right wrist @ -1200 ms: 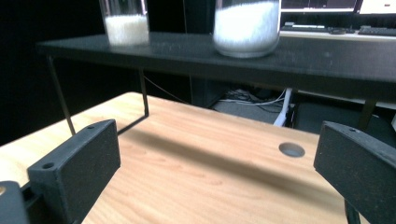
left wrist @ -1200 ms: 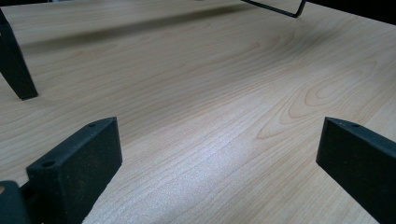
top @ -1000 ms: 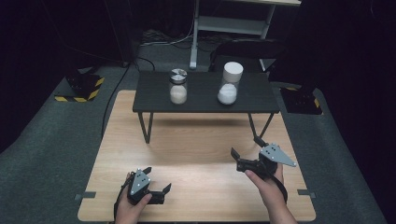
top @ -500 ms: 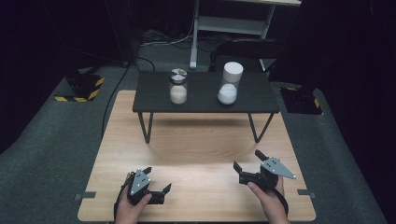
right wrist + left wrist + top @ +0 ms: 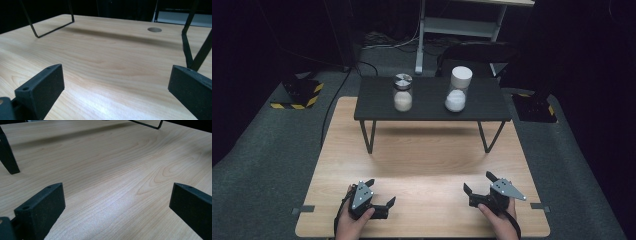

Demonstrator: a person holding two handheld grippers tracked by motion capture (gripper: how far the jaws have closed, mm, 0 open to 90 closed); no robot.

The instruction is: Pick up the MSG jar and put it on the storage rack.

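On the light wooden table (image 5: pixel 422 165), a low black stand (image 5: pixel 432 100) carries two upright jars with white contents, long axes vertical: the taller white-capped jar (image 5: pixel 458 90) right of the metal-lidded jar (image 5: pixel 402 93), both well apart from the tools. The left gripper (image 5: pixel 379 192) and right gripper (image 5: pixel 477 184) rest near the table's front edge, jaws spread wide and empty (bare wood between them in both gripper views). A high or off-centre grip could likely tip the taller jar off the narrow stand.
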